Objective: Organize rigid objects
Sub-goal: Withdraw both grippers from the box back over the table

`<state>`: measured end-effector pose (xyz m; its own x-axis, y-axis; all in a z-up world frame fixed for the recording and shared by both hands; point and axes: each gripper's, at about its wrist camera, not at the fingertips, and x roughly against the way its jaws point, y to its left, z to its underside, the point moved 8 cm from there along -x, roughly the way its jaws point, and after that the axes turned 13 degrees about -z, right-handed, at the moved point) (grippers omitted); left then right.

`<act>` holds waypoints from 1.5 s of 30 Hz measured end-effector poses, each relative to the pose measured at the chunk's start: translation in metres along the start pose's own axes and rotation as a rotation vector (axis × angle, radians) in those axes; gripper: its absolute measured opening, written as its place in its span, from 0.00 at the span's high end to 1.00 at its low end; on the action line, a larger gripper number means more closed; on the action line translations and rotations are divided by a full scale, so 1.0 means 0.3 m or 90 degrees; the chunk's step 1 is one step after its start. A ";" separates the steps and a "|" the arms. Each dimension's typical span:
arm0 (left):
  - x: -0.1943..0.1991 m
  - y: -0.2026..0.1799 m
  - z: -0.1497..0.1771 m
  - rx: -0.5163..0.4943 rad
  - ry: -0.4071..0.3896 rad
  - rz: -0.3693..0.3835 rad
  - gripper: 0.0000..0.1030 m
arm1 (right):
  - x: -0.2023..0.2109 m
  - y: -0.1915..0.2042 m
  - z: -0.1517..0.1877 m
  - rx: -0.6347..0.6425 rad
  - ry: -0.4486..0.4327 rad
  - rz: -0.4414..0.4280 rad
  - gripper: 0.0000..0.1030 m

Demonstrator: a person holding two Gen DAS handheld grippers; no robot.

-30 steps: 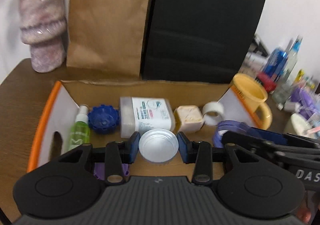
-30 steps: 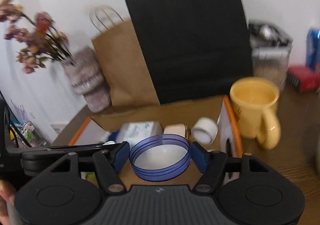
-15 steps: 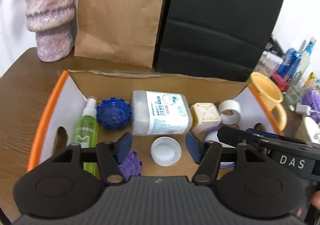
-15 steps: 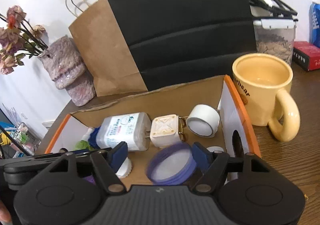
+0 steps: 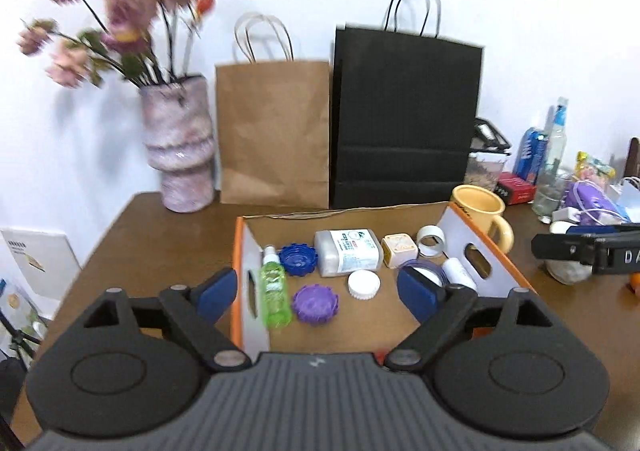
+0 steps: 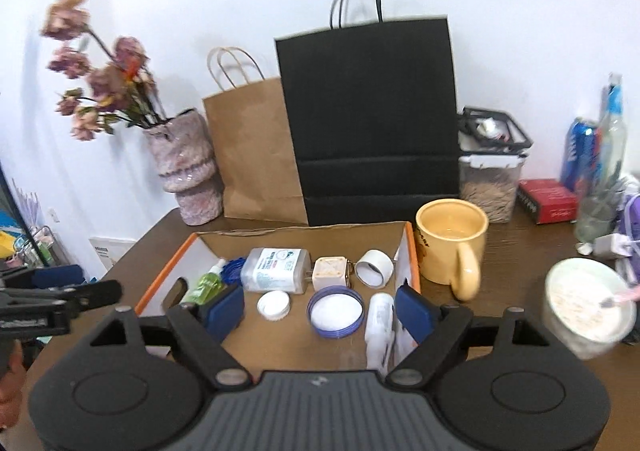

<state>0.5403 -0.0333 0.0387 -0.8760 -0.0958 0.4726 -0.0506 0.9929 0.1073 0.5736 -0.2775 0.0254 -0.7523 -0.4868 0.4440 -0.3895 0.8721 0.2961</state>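
Both grippers, left (image 5: 318, 289) and right (image 6: 320, 309), are held wide and empty at lower centre, while the white cap (image 5: 363, 284) and purple-rimmed lid (image 6: 336, 311) are seen lying inside the cardboard box (image 6: 304, 233).

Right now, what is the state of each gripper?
Left gripper: open, holding nothing.
Right gripper: open, holding nothing.

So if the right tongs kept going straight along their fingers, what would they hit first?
Probably the purple-rimmed lid lying flat on the cardboard box floor: it sits almost centred between the open right tongs. Depth is unclear, so they might instead pass over it toward the cream square case.
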 end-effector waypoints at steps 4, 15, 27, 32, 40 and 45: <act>0.218 0.028 0.076 -0.038 -0.069 -0.003 0.05 | 0.159 0.085 0.091 0.033 -0.022 -0.008 0.17; 0.752 0.084 0.407 0.013 -0.220 -0.015 0.00 | 0.542 0.346 0.458 0.100 -0.101 -0.041 0.14; 1.026 0.201 0.754 0.087 -0.170 -0.072 0.00 | 0.871 0.557 0.812 0.124 -0.165 -0.013 0.05; 1.066 0.199 0.762 0.059 -0.194 -0.073 0.00 | 0.910 0.554 0.869 0.090 -0.176 -0.006 0.05; 1.050 0.176 0.775 0.057 -0.182 -0.064 0.00 | 0.900 0.552 0.874 0.094 -0.169 0.003 0.05; 1.023 0.154 0.784 0.053 -0.168 -0.053 0.00 | 0.879 0.535 0.875 0.083 -0.162 0.003 0.05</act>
<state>0.1563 -0.0003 -0.0169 -0.9612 -0.1667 0.2198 -0.1576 0.9858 0.0584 0.1731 -0.2528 -0.0320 -0.8570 -0.4690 0.2135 -0.4386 0.8813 0.1758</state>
